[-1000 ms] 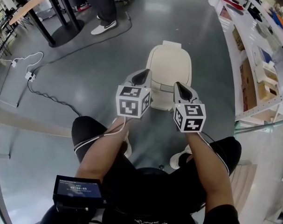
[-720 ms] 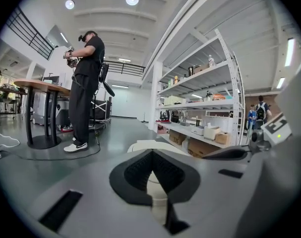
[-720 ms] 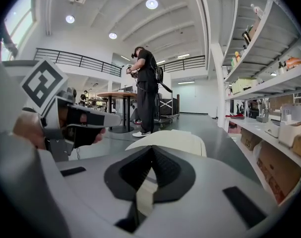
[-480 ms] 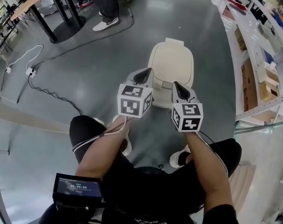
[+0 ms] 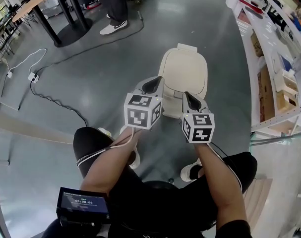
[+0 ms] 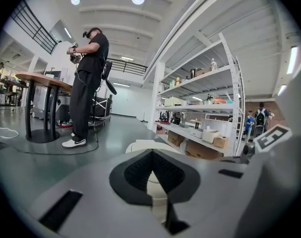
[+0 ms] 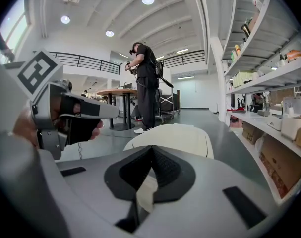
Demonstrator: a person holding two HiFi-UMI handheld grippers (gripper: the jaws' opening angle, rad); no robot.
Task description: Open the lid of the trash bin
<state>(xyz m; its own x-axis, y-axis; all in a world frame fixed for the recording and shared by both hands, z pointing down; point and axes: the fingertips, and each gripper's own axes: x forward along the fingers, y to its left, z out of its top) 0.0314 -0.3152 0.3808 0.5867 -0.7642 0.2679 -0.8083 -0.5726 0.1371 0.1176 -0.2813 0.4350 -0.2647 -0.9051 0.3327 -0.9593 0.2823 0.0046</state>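
The trash bin (image 5: 183, 68) stands on the grey floor (image 5: 100, 78) straight ahead of me, cream-coloured, with its lid (image 5: 184, 63) down flat. Both tools hover over its near edge. The left claw (image 5: 151, 84) sits above the near-left corner and the right claw (image 5: 192, 101) above the near-right side; from the head view I cannot tell whether either touches the plastic.

In the left gripper view, the left claw (image 6: 151, 152) has its jaws drawn together at the tips, with nothing caught between them and only a sliver of the bin (image 6: 140, 145) showing past them. The right claw (image 7: 151, 151) is the same in its own view: pinched narrow, empty, with the pale lid (image 7: 177, 135) spread out just beyond it.

I judge the step in hand to be the approach to the lid's near lip (image 5: 177, 92). The small tab at the far edge (image 5: 186, 47) looks like the hinge side, so the lift should come from the front. To do this well, I would:

- Hook one narrow claw tip under that lip rather than open up and grab.
- Lift in an arc back toward the hinge.
- Keep the other claw ready to steady the body if the bin starts to slide or tip on the smooth floor.
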